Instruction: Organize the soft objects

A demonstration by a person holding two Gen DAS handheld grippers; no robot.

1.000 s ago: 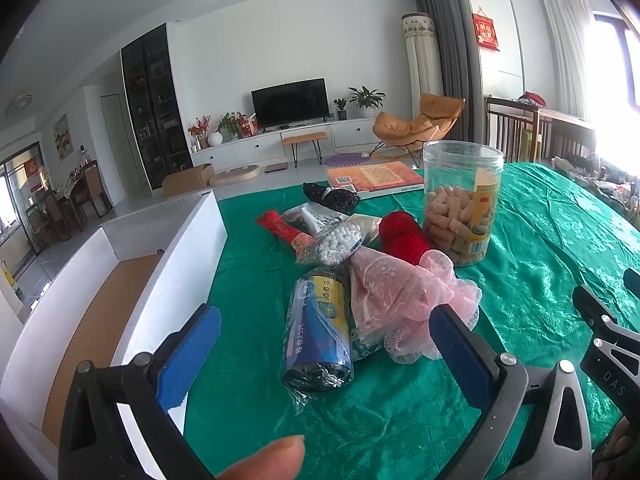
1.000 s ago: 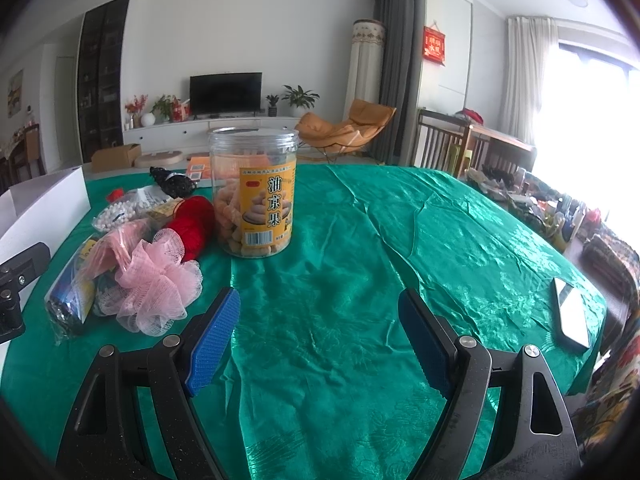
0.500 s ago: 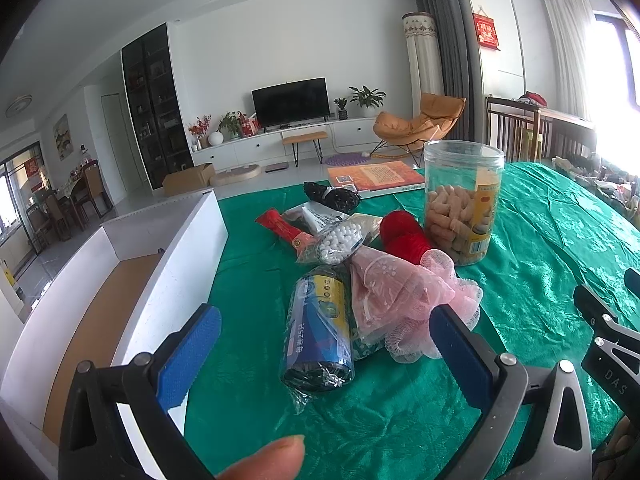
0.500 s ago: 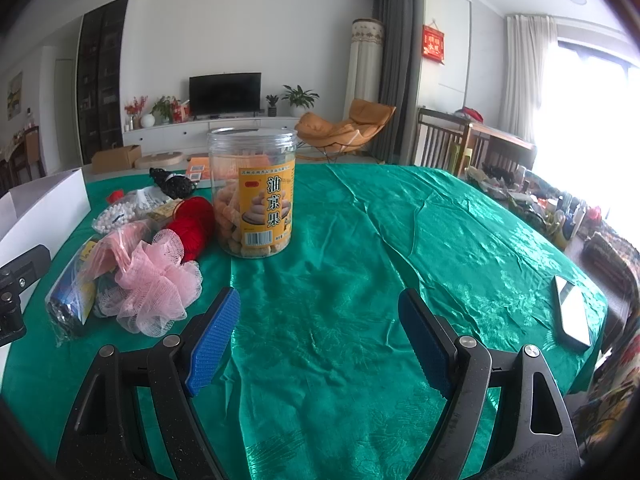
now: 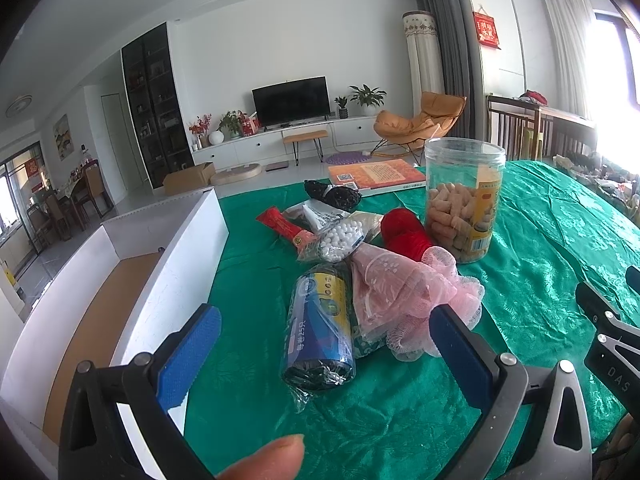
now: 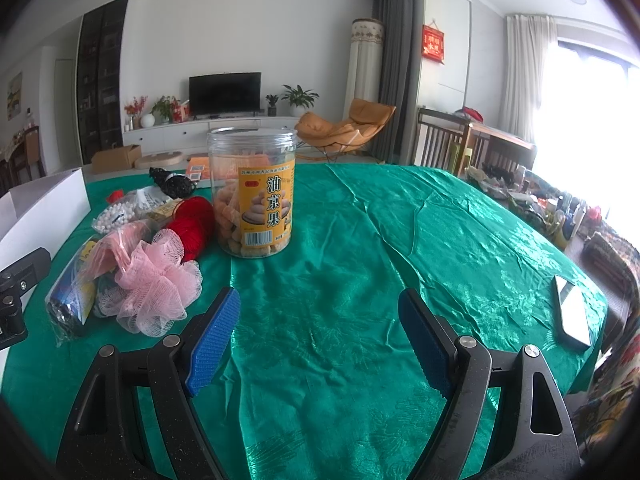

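Note:
A heap of soft goods lies on the green tablecloth [image 5: 540,272]: a pink mesh bath puff [image 5: 420,304], a blue roll of bags in clear wrap [image 5: 320,332], a red yarn ball [image 5: 404,236], a bag of white beads [image 5: 340,240], a red packet [image 5: 282,226] and a black mesh bundle [image 5: 332,196]. My left gripper [image 5: 326,344] stands open just short of the roll, nothing between its blue pads. My right gripper [image 6: 318,332] hangs open over bare cloth, right of the puff [image 6: 154,280] and in front of the snack jar [image 6: 254,192].
A white box [image 5: 168,280] with a brown floor stands open at the table's left edge. A clear snack jar [image 5: 464,196] stands beside the yarn. An orange book [image 5: 376,174] lies at the far edge. A phone [image 6: 572,316] rests at the right edge, with clutter beyond. A fingertip [image 5: 264,460] shows at the bottom.

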